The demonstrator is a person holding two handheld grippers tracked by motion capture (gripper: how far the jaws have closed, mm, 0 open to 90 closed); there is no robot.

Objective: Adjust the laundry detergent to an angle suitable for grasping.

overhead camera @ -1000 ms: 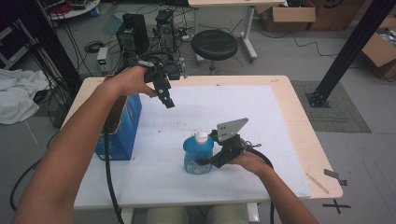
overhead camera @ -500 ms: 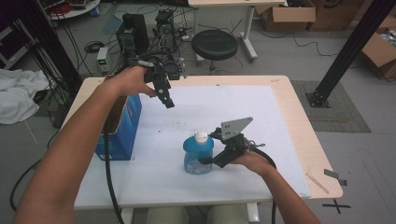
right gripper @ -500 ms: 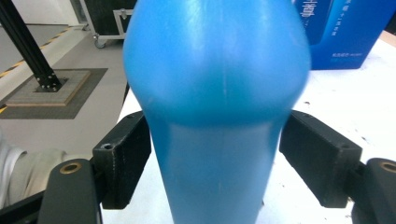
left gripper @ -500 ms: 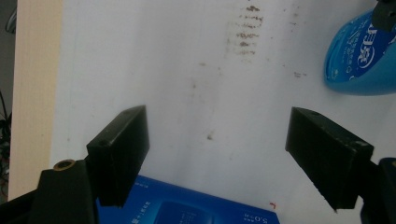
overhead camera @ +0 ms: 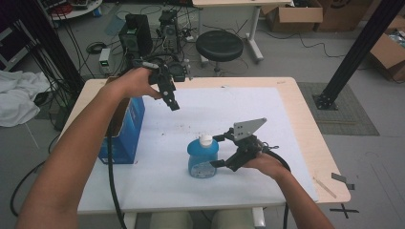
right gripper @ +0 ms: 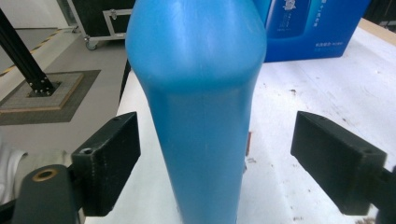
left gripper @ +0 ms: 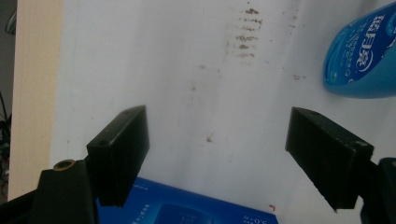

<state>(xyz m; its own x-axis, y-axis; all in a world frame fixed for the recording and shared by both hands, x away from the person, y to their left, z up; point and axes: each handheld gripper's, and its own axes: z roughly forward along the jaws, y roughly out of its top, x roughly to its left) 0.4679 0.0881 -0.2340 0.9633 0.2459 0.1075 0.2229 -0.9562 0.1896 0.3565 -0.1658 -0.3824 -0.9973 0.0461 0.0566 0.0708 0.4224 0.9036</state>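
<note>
A blue bottle (overhead camera: pixel 202 160) with a white cap (overhead camera: pixel 205 139) stands upright on the white mat near the table's front. My right gripper (overhead camera: pixel 218 150) is open just to its right, one jaw on each side of the bottle. In the right gripper view the blue bottle (right gripper: pixel 201 107) rises between the jaws of my right gripper (right gripper: pixel 215 144), with a gap on both sides. My left gripper (overhead camera: pixel 174 105) hangs open in the air over the back left of the mat, holding nothing. From my left gripper (left gripper: pixel 217 140), the blue bottle (left gripper: pixel 359 56) appears far off at the top right.
A blue carton (overhead camera: pixel 122 136) stands at the table's left edge; the blue carton (left gripper: pixel 187 207) lies below the left jaws and the carton (right gripper: pixel 308 28) stands behind the bottle. The white mat (overhead camera: pixel 248 109) covers most of the wooden table (overhead camera: pixel 310 129). A stool (overhead camera: pixel 219 45) and equipment stand beyond.
</note>
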